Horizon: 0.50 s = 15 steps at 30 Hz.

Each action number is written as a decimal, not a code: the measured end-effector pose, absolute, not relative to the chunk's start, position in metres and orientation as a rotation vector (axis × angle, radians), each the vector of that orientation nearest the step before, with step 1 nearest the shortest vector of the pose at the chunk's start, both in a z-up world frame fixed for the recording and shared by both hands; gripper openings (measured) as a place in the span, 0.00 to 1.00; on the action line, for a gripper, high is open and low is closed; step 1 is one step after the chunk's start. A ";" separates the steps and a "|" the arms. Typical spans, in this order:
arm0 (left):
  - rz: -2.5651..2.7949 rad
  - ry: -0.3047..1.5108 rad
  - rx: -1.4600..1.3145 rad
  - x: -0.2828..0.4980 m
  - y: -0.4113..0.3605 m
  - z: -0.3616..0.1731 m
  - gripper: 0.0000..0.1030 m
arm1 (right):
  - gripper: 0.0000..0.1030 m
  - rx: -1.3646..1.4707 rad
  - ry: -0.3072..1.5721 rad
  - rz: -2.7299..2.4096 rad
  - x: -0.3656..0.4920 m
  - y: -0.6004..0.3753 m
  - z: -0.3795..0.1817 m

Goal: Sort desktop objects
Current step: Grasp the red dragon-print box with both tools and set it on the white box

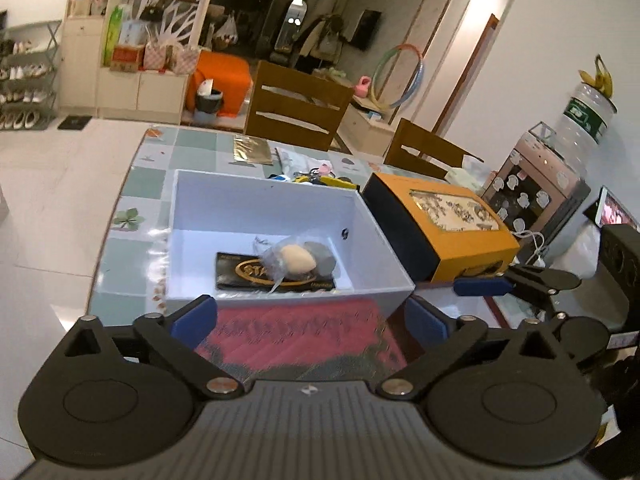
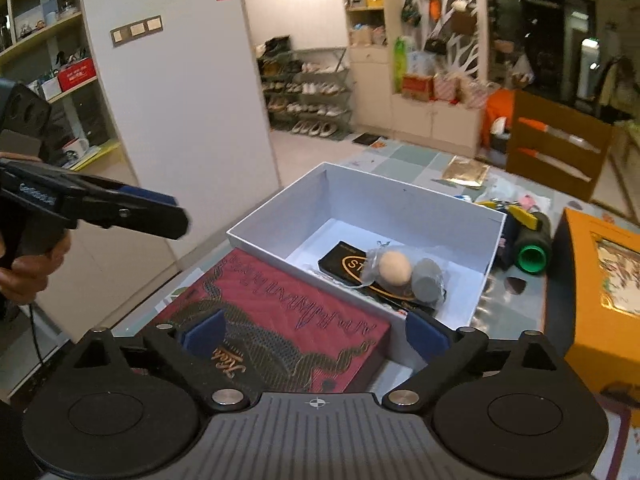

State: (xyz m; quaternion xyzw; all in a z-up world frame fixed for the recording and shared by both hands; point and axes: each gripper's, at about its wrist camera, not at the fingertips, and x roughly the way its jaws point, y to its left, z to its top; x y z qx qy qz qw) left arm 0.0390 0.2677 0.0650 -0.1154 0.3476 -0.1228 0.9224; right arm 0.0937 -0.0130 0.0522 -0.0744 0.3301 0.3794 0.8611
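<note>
While lengthwise away, white box (image 1: pixel 280 208) sits upright.

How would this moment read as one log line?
left gripper: open, empty | right gripper: open, empty | white box: holds bagged items

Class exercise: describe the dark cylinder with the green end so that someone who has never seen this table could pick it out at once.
Start at the open white box in the middle of the table. Between its far right corner and the orange box lies the dark cylinder, on its side beside the pile of keys. Nothing else near it has its bright green round end, which faces the camera.
</note>
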 end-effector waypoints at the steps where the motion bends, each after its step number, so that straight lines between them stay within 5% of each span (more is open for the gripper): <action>1: -0.253 0.702 -0.236 0.030 0.271 0.063 1.00 | 0.95 -0.157 0.684 0.788 0.087 -0.013 0.050; 15: -0.260 0.650 -0.120 -0.069 0.299 -0.007 1.00 | 0.96 -0.110 0.627 0.697 0.003 -0.022 0.001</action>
